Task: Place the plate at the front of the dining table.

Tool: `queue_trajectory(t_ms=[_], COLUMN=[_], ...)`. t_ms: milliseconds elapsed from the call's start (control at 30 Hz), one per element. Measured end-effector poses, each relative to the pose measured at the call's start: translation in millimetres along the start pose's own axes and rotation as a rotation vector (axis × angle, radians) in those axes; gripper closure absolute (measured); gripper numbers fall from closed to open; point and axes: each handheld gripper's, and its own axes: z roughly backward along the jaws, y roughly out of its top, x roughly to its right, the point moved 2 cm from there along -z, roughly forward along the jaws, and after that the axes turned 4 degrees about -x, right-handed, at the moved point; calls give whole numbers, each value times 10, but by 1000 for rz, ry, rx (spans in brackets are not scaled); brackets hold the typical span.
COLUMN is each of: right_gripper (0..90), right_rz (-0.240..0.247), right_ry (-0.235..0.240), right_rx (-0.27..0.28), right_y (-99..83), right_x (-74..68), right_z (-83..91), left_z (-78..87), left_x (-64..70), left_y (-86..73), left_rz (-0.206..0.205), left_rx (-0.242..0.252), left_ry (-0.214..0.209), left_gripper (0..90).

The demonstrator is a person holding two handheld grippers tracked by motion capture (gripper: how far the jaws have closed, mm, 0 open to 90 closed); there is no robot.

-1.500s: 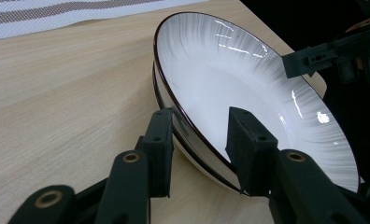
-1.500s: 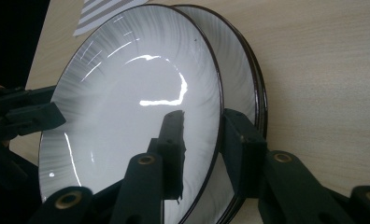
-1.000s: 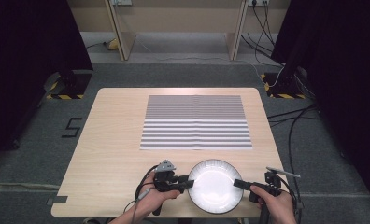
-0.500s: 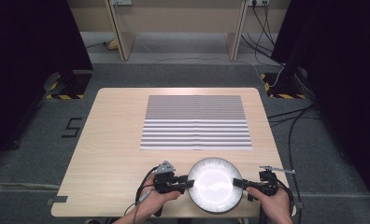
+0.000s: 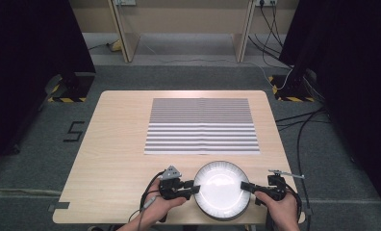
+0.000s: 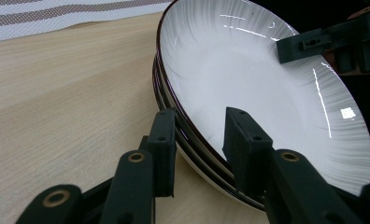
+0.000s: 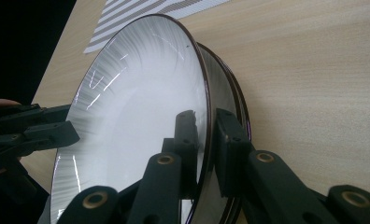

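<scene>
A stack of white plates with dark rims sits near the table's front edge. My right gripper [image 5: 248, 186] [image 7: 206, 140] is shut on the right rim of the top plate [image 5: 222, 192] [image 7: 136, 121], which is tipped up off the lower plates [image 7: 234, 102]. My left gripper [image 5: 192, 189] [image 6: 202, 140] is at the stack's left rim. Its jaws stand apart, one over the top plate [image 6: 248, 70] and one outside the rims of the lower plates [image 6: 157, 84].
A grey-and-white striped mat [image 5: 202, 126] [image 6: 57, 14] [image 7: 141, 9] lies flat on the far half of the wooden table [image 5: 111, 159]. Cables trail from both grippers over the front edge. Grey carpet and more cables surround the table.
My right gripper has moved left onto the plate's rim and closed on it. My left gripper has edged right until its jaws straddle the left rim.
</scene>
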Motion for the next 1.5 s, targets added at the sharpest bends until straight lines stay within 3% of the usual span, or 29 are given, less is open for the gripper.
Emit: queue_trajectory(t_ms=[100,233,400,500,733,967,1133,1500], right_gripper=[815,831,838,835,827,825,824,817], right_rz=[-14,-82,-137,-169,-219,-231,-249,-254], right_ry=[-7,9,6,21,45,47,53,64], right_rx=[-6,-1,-57,-73,-84,-73,-41,4], right_y=[4,4,59,88,105,99,124,241], right_x=[-3,24,22,45,68,70,67,42], right_z=[2,9,19,20,27,32,75,163], left_z=[-1,-9,-5,47,295,542,787,1140], left_x=[-3,-14,-38,-39,-97,-173,-323,-580], left_y=[-1,-12,-14,0,63,46,-81,-353], left_rz=[3,14,21,30,26,29,56,104], left_rx=[2,9,13,43,100,147,175,207], left_ry=[1,-7,-26,-47,-47,-33,-1,67], left_gripper=[647,644,647,636,621,606,600,593])
